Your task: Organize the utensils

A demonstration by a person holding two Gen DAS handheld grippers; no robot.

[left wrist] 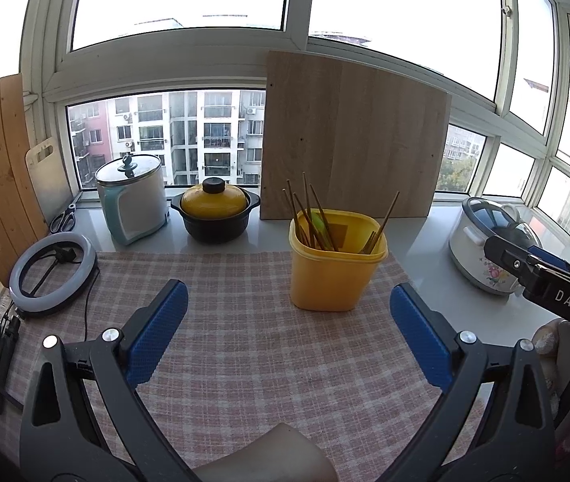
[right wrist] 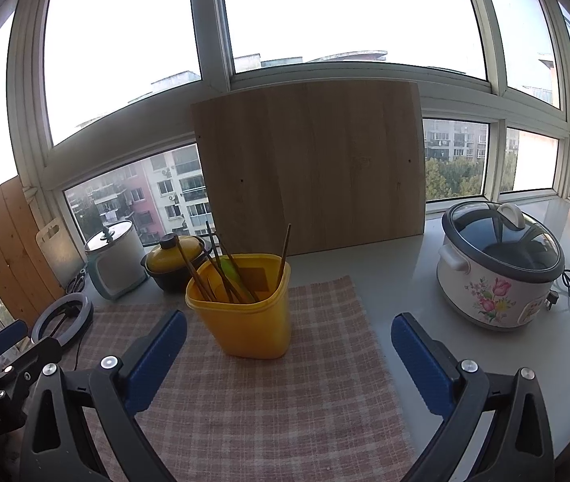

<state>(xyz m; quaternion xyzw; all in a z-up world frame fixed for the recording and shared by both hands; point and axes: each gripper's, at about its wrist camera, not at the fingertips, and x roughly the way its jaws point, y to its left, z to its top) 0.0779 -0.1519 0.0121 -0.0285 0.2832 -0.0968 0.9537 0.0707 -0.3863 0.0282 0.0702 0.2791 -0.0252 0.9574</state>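
Yellow container (left wrist: 335, 265): stood upright on the checked cloth (left wrist: 245, 361), toward its far side. Chopsticks (left wrist: 311, 217) and one green item, too small to identify, are held inside, leaning at angles. Left gripper (left wrist: 289, 333): jaws spread wide, nothing gripped, held above the cloth short of the container. Right gripper (right wrist: 289, 355): jaws likewise wide and empty, the container seen between its fingers. Wooden board (left wrist: 349, 136): propped against the window behind. Rice cooker (right wrist: 497, 265): placed well apart, to the right.
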